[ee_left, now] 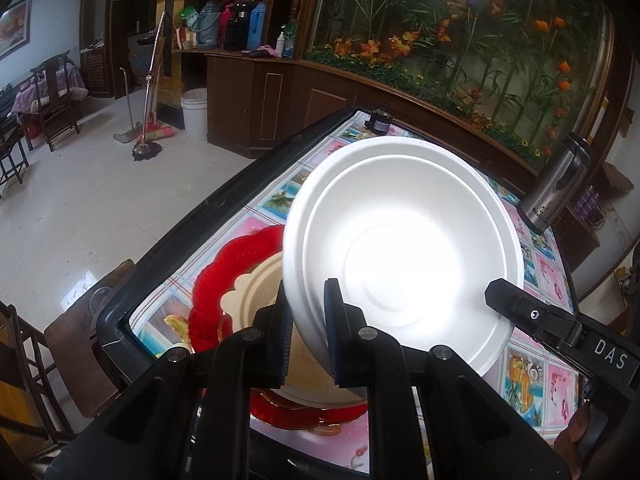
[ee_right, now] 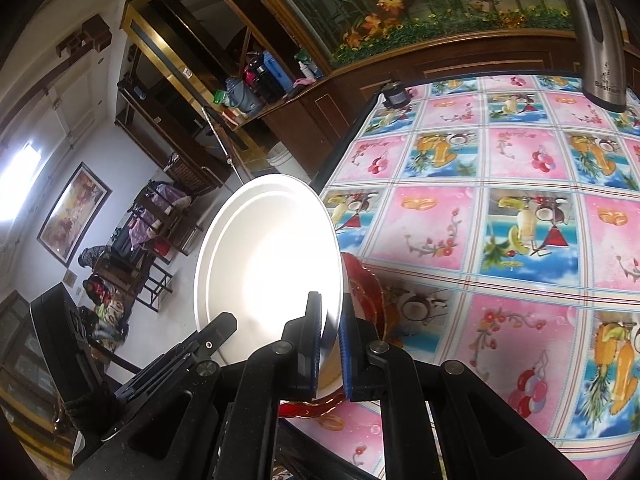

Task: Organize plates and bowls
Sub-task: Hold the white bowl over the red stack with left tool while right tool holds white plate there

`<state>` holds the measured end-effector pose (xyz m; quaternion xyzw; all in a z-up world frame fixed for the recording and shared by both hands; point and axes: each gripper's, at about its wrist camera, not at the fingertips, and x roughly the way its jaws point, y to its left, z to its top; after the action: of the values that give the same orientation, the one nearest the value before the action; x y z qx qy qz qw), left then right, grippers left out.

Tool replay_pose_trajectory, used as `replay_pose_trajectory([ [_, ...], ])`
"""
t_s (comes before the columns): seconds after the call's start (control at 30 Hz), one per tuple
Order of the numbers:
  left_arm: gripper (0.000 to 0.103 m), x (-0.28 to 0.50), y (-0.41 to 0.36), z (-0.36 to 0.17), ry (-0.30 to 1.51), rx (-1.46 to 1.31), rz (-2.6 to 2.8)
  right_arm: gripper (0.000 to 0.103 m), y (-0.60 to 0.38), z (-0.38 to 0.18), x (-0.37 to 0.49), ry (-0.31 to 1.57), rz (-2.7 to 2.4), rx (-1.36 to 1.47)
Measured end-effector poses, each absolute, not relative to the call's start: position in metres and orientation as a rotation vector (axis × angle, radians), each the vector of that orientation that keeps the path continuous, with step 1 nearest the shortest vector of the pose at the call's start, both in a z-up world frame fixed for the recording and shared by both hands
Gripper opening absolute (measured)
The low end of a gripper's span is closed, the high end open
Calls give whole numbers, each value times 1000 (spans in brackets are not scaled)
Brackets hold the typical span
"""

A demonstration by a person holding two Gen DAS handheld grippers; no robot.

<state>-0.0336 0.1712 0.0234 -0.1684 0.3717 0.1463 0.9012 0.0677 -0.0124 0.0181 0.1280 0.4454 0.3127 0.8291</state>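
**A:** Where is the white bowl (ee_left: 404, 248) at this moment?

**B:** Off the table, tilted, and carried between both grippers. It hangs above the near left corner of the table (ee_left: 168, 248), partly over the red plate (ee_left: 236, 256) and the tan dish (ee_left: 256, 292) that lies on that plate.

**A:** How do the fingers stand?

**B:** The left gripper (ee_left: 306, 336) is clenched on the bowl's rim, one blue-padded finger inside the wall and the other outside. The right gripper (ee_right: 330, 344) is likewise clamped on the rim, at the opposite edge; in the left wrist view its black tip lies against the bowl's lower right rim.

**A:** And in the right wrist view?

**B:** The bowl (ee_right: 272, 264) appears nearly edge-on and glares white in the middle. The red plate (ee_right: 366, 292) peeks out just behind it, resting on the fruit-patterned tablecloth (ee_right: 500, 216).

**A:** What else stands on the table?

**B:** A steel flask (ee_left: 556, 188) at the far right edge, well apart from the bowl, and a small dark object (ee_left: 379, 120) at the far corner. Beyond the table there is a wooden cabinet (ee_left: 276, 100) and a white bucket (ee_left: 195, 112) on the floor.
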Motion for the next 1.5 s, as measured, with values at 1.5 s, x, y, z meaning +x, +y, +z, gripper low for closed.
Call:
replay_pose_trajectory([
  [1.5,13,-44,198,11,801,-378,372,8,32,1,68,1014,722,230],
])
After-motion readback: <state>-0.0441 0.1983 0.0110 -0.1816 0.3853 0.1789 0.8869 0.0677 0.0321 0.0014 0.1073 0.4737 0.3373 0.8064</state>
